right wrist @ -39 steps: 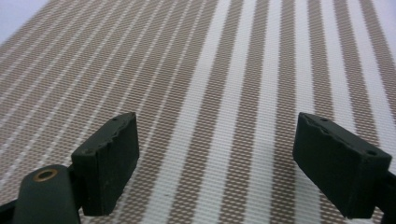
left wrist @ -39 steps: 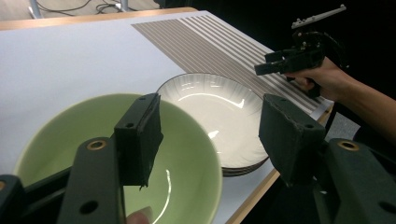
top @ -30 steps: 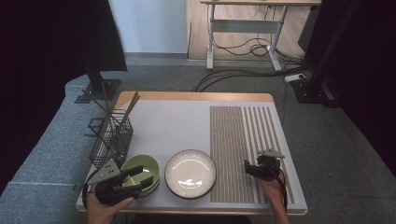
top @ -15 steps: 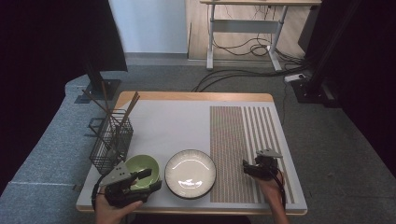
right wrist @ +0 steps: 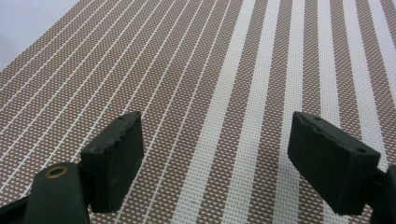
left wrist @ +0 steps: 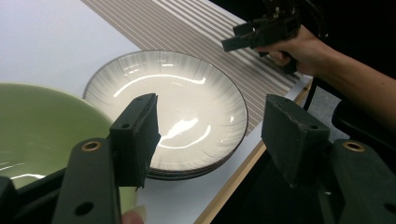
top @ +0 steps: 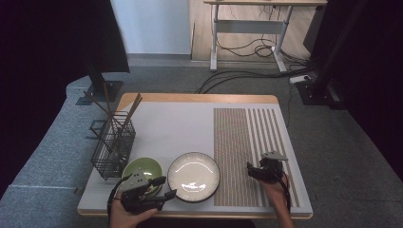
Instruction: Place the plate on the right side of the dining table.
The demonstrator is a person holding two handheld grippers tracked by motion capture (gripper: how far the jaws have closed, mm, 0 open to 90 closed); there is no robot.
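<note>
Your left gripper (top: pixel 161 187) hangs with jaws spread at the table's front edge, between one green ceramic bowl (top: pixel 141 170) and one white dark-rimmed plate (top: pixel 193 176). Your right gripper (top: pixel 254 171), jaws also spread, hovers over the brown striped woven mat (top: pixel 247 147), holding nothing.

We see the bench (top: pixel 180 123) lit evenly and brightly from above, while the room's left and right sides sink into near-black. Glare streaks curve across the white plate (left wrist: pixel 187 93) and glint in the green bowl (left wrist: pixel 42 121), and the left tongs (left wrist: pixel 210 135) sit close, dark and slightly soft. Around the right tongs (right wrist: pixel 215 158), the striped mat (right wrist: pixel 233 70) weave stays crisp, with faint shadows under the pads.
</note>
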